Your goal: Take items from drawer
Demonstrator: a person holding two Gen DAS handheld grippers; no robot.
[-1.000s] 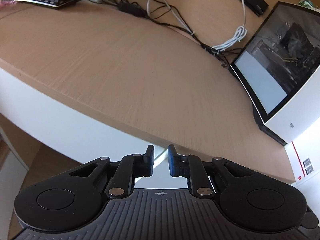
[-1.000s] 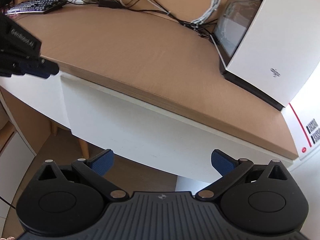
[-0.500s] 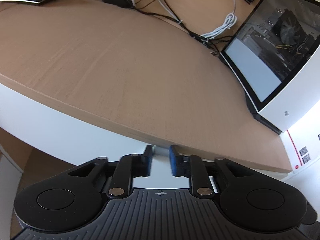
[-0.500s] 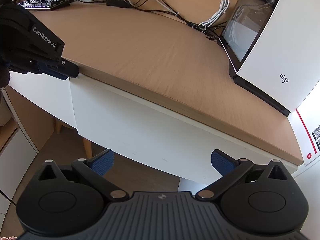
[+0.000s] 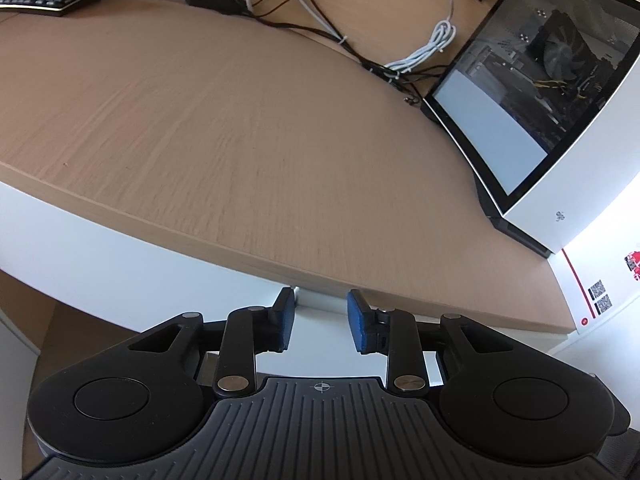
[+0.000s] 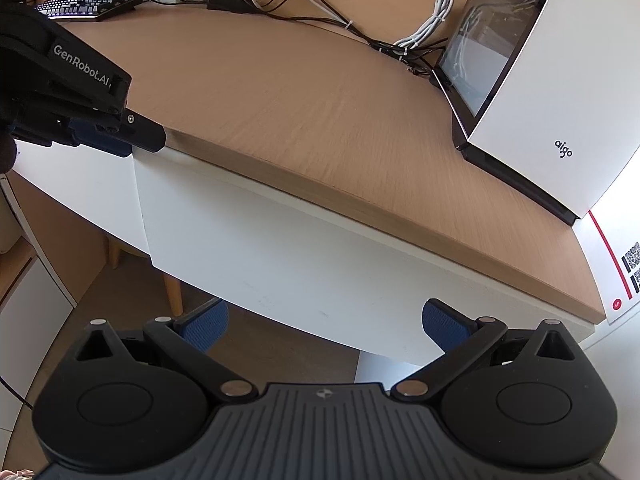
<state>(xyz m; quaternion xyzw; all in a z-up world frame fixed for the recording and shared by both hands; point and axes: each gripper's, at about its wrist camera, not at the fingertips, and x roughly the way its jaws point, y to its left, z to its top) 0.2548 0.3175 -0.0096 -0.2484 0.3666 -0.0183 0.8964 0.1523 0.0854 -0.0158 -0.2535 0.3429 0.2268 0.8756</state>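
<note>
The desk [image 6: 320, 120] fills both views, wood on top with white fronts hung under its edge, and the drawer [image 6: 280, 248] is the wide white front below that edge in the right wrist view, flush and closed; the items inside are hidden. As a judgement, the front is a stiff, smooth panel with no handle showing, so the top lip, just under the desk edge, looks the likeliest place to hook and pull — it should slide heavily rather than lift. The left gripper [image 5: 320, 320] sits at that lip, near the seam between two fronts, and in the right wrist view it shows from the side at the drawer's upper left corner [image 6: 140, 140]. Its jaws stand narrow, a modest gap with only the white panel behind them and nothing between the pads. They have just been opening — a second ago they were nearly together. The right gripper [image 6: 324, 324] hangs wide and empty below the drawer, unchanged from the earlier frames.
</note>
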